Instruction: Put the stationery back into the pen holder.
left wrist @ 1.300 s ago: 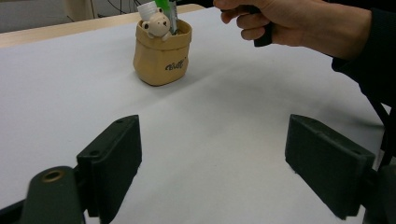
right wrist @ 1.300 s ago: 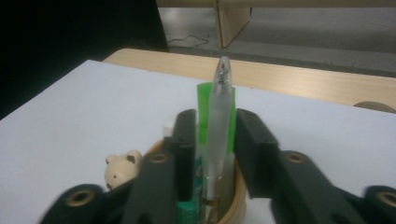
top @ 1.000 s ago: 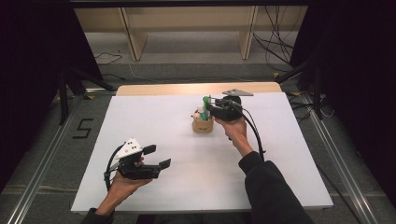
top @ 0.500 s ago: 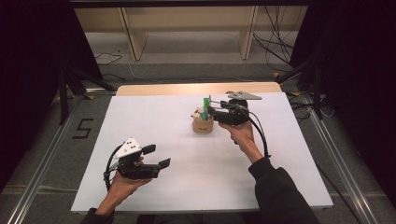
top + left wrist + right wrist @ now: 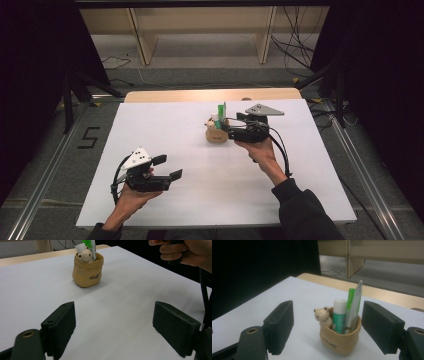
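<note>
**Pen pot stands upright between the right gripper's spread jaws**

A small tan pen holder [image 5: 340, 340], shaped like a rolled-top paper bag with dark script on its side, stands upright on the white table [image 5: 165, 125], right of the middle and toward the far edge. A little bear figure [image 5: 322, 315] clings to its rim. Inside stand a glue stick with a white cap and teal label [image 5: 339, 315], a green marker [image 5: 350, 301] and a clear pen [image 5: 355, 305]. All three have their long axes close to vertical, tips upward; the clear pen leans slightly, its silvery tip the highest point.

The right gripper [image 5: 231, 131] is held low at the holder's right side, aimed toward the person's left across the table. Its jaws are released and wide apart, one on each side of the holder in the right gripper view; whether either touches the holder cannot be told.

The left gripper [image 5: 167, 167] rests in the person's left hand [image 5: 131, 195] near the table's near left corner, well apart from the holder, pointing right. Its jaws are also spread, with bare tabletop between them. In the left gripper view the holder stands farther off, and the person's right hand [image 5: 187, 251] shows at the upper right.
</note>
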A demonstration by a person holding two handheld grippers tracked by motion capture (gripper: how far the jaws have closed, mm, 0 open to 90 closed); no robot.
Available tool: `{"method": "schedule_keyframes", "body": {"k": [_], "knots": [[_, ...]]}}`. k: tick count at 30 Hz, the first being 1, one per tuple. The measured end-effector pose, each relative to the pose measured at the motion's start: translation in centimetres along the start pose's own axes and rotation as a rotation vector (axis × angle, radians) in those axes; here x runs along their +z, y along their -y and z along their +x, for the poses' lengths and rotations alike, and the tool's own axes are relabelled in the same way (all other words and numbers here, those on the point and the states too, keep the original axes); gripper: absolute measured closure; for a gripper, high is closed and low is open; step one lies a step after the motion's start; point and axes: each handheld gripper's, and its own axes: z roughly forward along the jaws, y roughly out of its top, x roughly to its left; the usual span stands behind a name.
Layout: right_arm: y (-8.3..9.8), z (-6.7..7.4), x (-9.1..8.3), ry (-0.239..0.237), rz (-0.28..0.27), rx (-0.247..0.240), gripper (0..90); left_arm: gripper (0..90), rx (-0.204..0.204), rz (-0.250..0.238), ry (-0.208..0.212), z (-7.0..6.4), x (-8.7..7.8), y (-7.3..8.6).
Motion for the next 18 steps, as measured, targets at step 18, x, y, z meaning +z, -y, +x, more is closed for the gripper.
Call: {"method": "schedule_keyframes", "body": {"k": [18], "knots": [[2.8, 1.1, -3.2, -0.064, -0.005, -0.016, 24.7, 18.1, -0.012, -0.012, 0.004, 0.1, 0.0, -0.2]]}}
